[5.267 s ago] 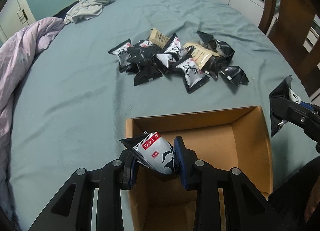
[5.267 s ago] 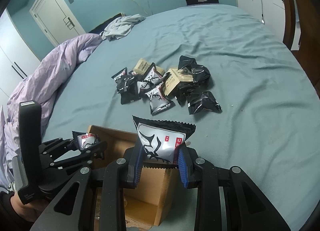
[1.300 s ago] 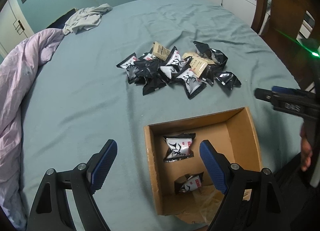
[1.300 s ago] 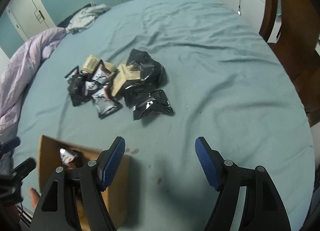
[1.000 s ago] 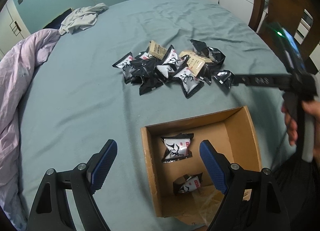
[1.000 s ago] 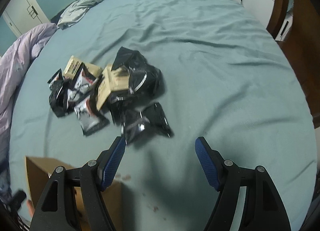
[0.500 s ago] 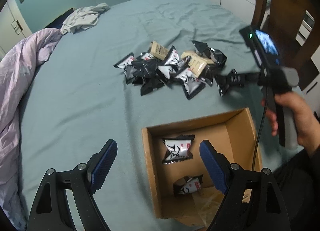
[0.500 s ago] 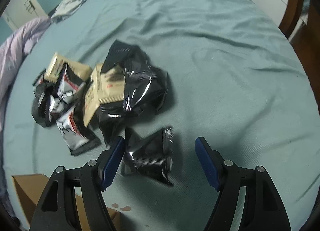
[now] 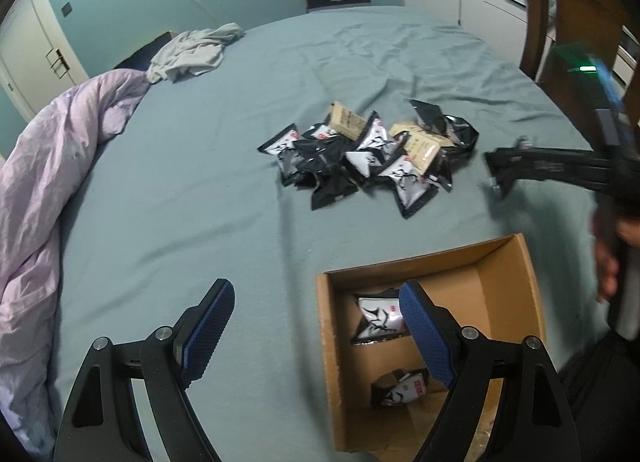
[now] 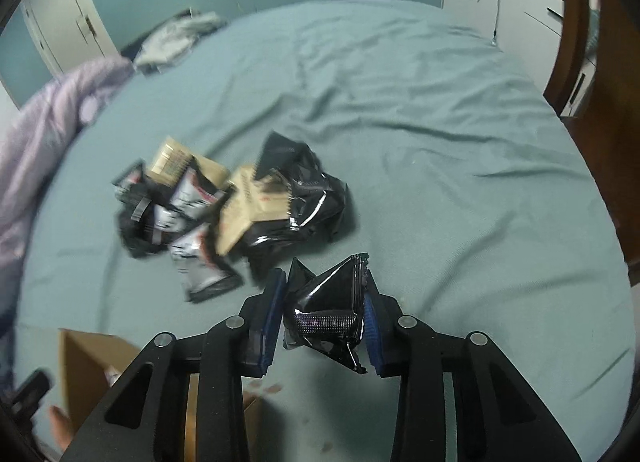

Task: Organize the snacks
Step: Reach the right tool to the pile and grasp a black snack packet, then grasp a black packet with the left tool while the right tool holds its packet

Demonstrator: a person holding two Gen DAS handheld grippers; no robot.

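Teal bedsheet (image 9: 192,165) is serving as the work surface, w/ everything lying on it.

Nearest in the left wrist view, the left gripper (image 9: 316,326) is hovering w/ jaws wide apart, holding nothing. Its right pad is overlapping the near-left part of the cardboard box (image 9: 516,302), which is sitting open-topped just ahead & to its right. Inside the box: a white packet (image 9: 378,318) lying toward the far-left corner & a second packet (image 9: 404,386) nearer the front; brown bottom is showing elsewhere, so plenty of room by my read.

In the right wrist view, the right gripper (image 10: 323,310) is clamping a black foil packet (image 10: 328,310) between its blue pads, pinching it across the width so the crimped ends are sticking out front & back. Whether it is lifted clear of the sheet, can't tell.

Key relation for the coming move: box is lying down-left of the right gripper — only its corner (image 10: 88,366) is showing at the lower left of that view — so the packet needs carrying leftward & back toward the holder, probably. Right hand is the one loaded; left is nearer the box but empty.

Further out, the snack pile (image 9: 368,157) is waiting mid-bed, black, white & tan packets overlapping. Beyond: a lilac duvet (image 9: 48,165) bunched at left & grey clothing (image 9: 196,49) at the far edge.
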